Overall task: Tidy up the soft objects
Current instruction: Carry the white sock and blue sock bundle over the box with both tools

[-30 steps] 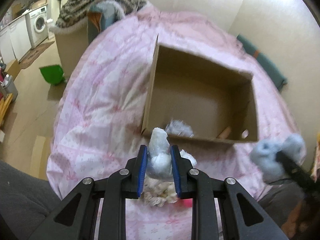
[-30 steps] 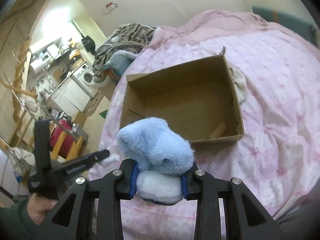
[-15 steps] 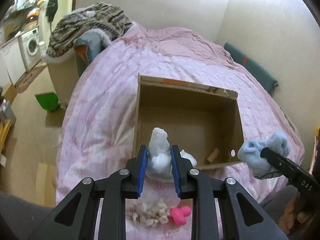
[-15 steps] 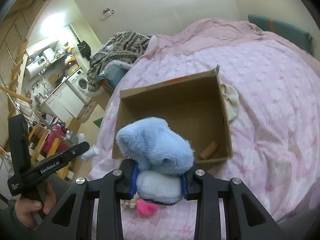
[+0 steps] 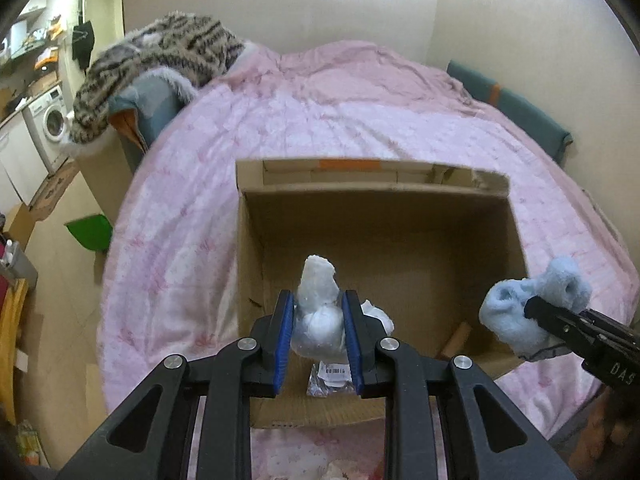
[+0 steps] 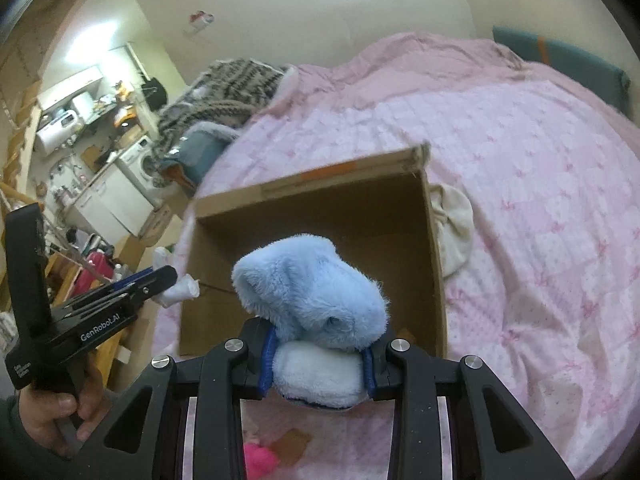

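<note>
An open cardboard box (image 5: 400, 200) (image 6: 434, 248) sits on a pink bedspread. My left gripper (image 5: 319, 320) is shut on a white soft toy in clear wrap (image 5: 318, 300), held over the box's near left part. My right gripper (image 6: 318, 356) is shut on a fluffy light-blue soft toy (image 6: 312, 292), held above the box's near edge. The right gripper with the blue toy (image 5: 532, 308) also shows in the left wrist view, at the box's right wall. The left gripper (image 6: 160, 280) shows at the left in the right wrist view.
A small cardboard tube (image 5: 456, 334) lies on the box floor. A cream cloth (image 6: 452, 236) lies beside the box's right wall. A pink toy (image 6: 260, 460) lies on the bed near me. A striped fur blanket (image 5: 160, 52) is piled at the bed's far left.
Both grippers have moved forward over the box with their toys still held. The box now fills more of both views.
</note>
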### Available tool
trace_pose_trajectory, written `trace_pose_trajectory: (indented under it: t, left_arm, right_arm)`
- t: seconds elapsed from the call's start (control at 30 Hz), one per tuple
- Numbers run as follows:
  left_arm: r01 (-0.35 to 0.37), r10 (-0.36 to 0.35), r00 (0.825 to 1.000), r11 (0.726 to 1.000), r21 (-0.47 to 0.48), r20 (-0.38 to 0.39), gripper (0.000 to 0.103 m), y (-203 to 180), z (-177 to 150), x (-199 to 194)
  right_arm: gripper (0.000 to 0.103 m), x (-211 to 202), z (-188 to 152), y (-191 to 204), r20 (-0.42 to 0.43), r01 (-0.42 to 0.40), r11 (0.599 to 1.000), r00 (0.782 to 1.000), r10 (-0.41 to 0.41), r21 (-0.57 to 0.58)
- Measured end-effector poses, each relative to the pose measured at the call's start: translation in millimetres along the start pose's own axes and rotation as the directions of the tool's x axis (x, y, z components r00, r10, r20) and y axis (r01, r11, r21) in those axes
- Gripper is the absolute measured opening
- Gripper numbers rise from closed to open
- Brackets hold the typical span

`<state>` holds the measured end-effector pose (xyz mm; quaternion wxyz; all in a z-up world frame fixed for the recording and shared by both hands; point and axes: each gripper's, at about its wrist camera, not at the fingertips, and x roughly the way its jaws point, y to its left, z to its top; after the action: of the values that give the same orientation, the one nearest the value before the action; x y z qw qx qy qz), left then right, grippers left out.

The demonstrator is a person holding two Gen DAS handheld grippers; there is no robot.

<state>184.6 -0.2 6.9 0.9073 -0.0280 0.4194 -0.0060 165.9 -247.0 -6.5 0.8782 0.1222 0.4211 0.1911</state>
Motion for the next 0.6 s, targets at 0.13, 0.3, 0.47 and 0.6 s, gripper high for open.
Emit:
trace_pose_trajectory:
  t: [0.13,0.3,0.47,0.6]
  left_arm:
    - [-0.023,0.022,0.999,1.0,-0.021,-0.042,0.022,4,-7,20]
    - [-0.015,0.014,0.999,1.0,-0.025,-0.049,0.022,7,-15,25]
    - [-0.006,0.006,0.998,1.0,0.006,-0.064,0.022,4,-20,29]
    - [0.002,-0.002,0.997,1.0,0.001,-0.071,0.022,3,-23,33]
  right_arm:
    - [0.035,14,-5,-7,-0.048,0.027,0.999,0.999,-0.026,0.027]
    - [0.036,27,-11,-12,-0.088,0.043,0.999,0.995,-0.04,0.03]
    - [0.037,36,-12,-9,-0.115,0.041,0.999,0.993,-0.038,0.023]
    - [0.038,41,-15,-4,-0.133,0.047,0.999,0.99,-0.048,-0.006]
